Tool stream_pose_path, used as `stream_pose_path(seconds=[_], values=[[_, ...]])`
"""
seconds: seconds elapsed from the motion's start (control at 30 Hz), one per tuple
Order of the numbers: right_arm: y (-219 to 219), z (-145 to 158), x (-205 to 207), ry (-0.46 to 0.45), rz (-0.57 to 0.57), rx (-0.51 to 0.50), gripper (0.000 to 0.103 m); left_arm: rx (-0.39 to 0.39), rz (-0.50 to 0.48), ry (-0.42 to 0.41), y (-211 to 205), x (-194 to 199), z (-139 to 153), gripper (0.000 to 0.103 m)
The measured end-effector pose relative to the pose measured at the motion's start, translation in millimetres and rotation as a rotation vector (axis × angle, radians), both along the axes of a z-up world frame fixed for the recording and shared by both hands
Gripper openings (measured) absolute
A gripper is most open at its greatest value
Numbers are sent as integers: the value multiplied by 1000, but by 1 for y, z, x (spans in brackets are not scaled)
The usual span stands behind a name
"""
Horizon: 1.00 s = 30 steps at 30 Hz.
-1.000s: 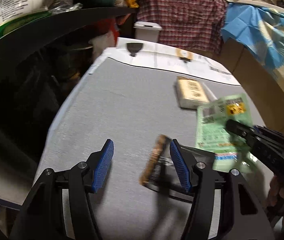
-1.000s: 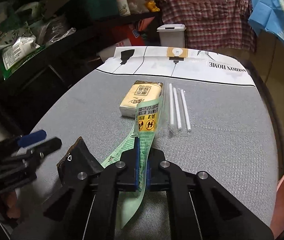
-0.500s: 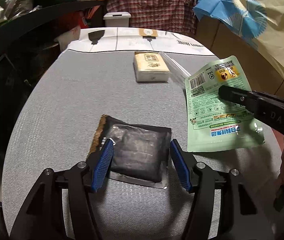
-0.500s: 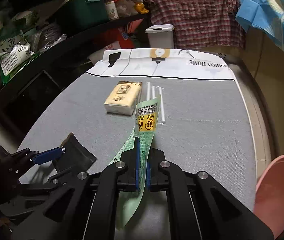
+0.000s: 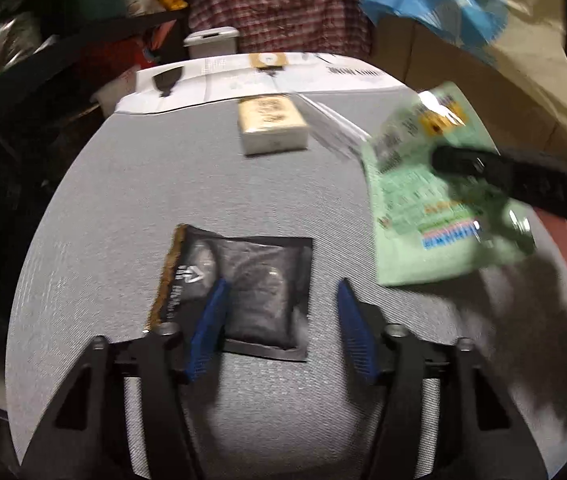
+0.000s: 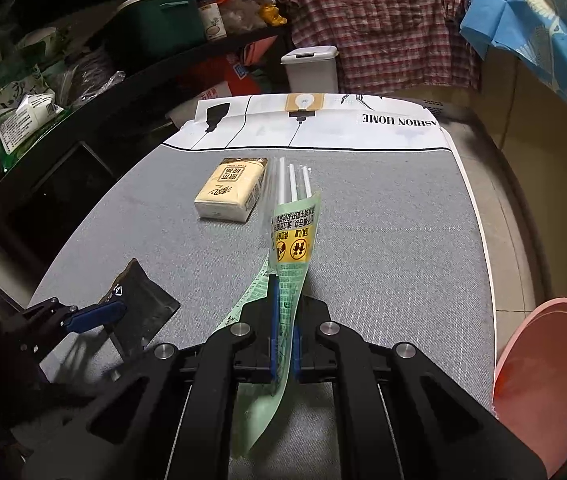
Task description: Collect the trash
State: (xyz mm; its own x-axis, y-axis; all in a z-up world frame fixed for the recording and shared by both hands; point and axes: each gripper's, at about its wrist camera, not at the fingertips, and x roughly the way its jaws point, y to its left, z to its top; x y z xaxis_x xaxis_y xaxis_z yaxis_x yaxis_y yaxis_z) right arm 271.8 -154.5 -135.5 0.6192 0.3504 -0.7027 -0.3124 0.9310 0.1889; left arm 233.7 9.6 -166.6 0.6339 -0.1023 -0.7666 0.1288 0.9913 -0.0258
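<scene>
The left gripper (image 5: 279,320), jaws half-open and just closing, straddled a flat black foil sachet (image 5: 243,280) on the grey tabletop (image 5: 123,200); the right gripper (image 6: 283,320) held a green plastic wrapper (image 6: 291,240) clamped; a firm pinch seemingly came next.

Both wrist cams look steeply down, close over the grey table (image 5: 131,184), facing its far edge. Shared: tissue pack (image 6: 231,192), black pouch (image 5: 251,280).

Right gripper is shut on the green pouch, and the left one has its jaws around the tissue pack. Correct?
Not quite. In the left wrist view the left gripper has its jaws, which have just been closing, around the black packet, not the tissue pack, which lies farther back. The right gripper is indeed shut on the green pouch.
</scene>
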Motion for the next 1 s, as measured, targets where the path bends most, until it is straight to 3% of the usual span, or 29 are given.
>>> stream_pose_path(seconds=[0.03,0.1,0.17,0.5,0.57,0.67,0.77,0.83,1.0], values=[[0,0,-1,1,1,0,5,-35,22,-2,8,0,1,35],[0,0,0,0,1,0,5,-75,55,-3,20,1,1,0],[0,1,-1,-2,0,0,5,-122,54,2,28,2,-1,0],[-1,12,-18,-18,7,11,5,-132,98,-51,43,-11,8,0],[-2,11,-19,-14,4,11,6,-171,97,-12,52,-8,8,0],[-2,11,-20,-8,2,15,6,-190,122,14,61,-6,6,4],[-1,10,-19,-5,7,15,6,-199,106,39,63,-4,1,27],[0,10,-19,-3,12,15,6,-186,100,36,60,-2,0,28],[1,4,-16,13,15,17,6,-176,61,44,50,6,-2,43]])
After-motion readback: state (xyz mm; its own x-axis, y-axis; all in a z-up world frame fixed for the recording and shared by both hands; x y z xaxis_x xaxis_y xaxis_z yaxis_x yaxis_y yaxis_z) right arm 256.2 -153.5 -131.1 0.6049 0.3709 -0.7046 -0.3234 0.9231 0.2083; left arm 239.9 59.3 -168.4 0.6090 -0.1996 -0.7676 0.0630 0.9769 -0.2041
